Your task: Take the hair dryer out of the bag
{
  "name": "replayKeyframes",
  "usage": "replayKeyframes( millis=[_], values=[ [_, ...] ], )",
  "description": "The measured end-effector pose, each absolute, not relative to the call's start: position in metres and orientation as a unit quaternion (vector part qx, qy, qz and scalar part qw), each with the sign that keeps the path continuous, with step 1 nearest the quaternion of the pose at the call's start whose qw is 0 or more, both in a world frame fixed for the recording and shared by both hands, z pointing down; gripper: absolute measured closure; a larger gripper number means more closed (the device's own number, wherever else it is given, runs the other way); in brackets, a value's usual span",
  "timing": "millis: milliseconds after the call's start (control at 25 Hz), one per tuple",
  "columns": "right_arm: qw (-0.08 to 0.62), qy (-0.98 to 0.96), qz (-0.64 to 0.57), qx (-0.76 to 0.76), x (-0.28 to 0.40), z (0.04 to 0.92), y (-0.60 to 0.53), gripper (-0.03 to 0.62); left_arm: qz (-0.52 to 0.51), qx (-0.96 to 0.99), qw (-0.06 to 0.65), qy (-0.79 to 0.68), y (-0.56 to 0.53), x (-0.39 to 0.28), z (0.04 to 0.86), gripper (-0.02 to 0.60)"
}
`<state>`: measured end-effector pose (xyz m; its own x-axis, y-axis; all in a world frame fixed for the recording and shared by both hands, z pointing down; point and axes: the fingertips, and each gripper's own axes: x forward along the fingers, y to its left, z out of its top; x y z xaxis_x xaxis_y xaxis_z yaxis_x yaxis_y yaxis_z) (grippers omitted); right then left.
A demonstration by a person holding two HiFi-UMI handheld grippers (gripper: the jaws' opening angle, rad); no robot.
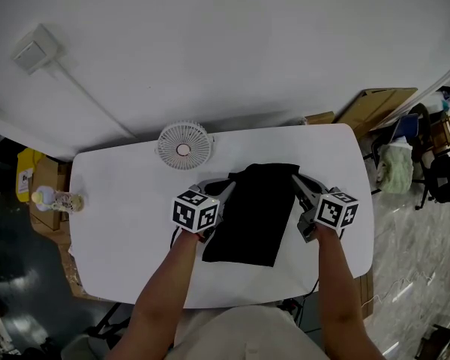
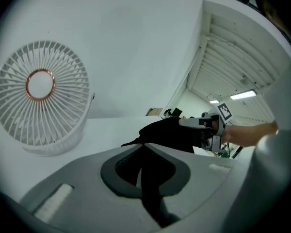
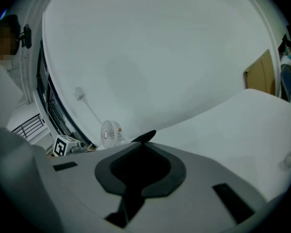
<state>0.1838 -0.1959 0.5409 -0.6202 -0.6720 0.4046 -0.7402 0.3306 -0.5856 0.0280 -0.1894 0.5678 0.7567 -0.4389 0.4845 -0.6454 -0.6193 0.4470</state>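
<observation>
Grey left claw (image 1: 229,187), grey right claw (image 1: 295,179); black-white marker cubes (image 1: 195,211); bare forearms (image 1: 169,283); pale top (image 1: 240,337)

Quick count: one black bag (image 1: 251,216) and one white fan (image 1: 184,146) on the one white bench (image 1: 120,223). There are two sets of tongs, left tongs (image 1: 228,189) and right tongs (image 1: 295,180), each with one marker cube (image 1: 195,211). Off the bench's left edge sits one small bottle (image 1: 56,199). Up on the wall there's one white box (image 1: 34,49).
</observation>
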Motion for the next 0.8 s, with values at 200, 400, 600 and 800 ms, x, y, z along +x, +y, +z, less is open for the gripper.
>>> replayKeyframes(
  millis=[200,400,600,800],
  values=[
    [0.009,-0.833,0.348,0.43,0.188,0.5,-0.184,0.569,0.133,0.899,0.29,-0.299,-0.183,0.023,0.533,0.566],
    [-0.01,-0.841,0.322,0.436,0.196,0.471,-0.172,0.569,0.111,0.915,0.264,-0.283,-0.171,0.025,0.497,0.566],
    [-0.08,-0.844,0.32,0.422,0.201,0.451,-0.163,0.569,0.098,0.931,0.223,-0.272,-0.159,0.031,0.465,0.566],
    [-0.067,-0.846,0.301,0.434,0.208,0.447,-0.153,0.571,0.109,0.935,0.209,-0.265,-0.153,0.036,0.462,0.566]
  ],
)
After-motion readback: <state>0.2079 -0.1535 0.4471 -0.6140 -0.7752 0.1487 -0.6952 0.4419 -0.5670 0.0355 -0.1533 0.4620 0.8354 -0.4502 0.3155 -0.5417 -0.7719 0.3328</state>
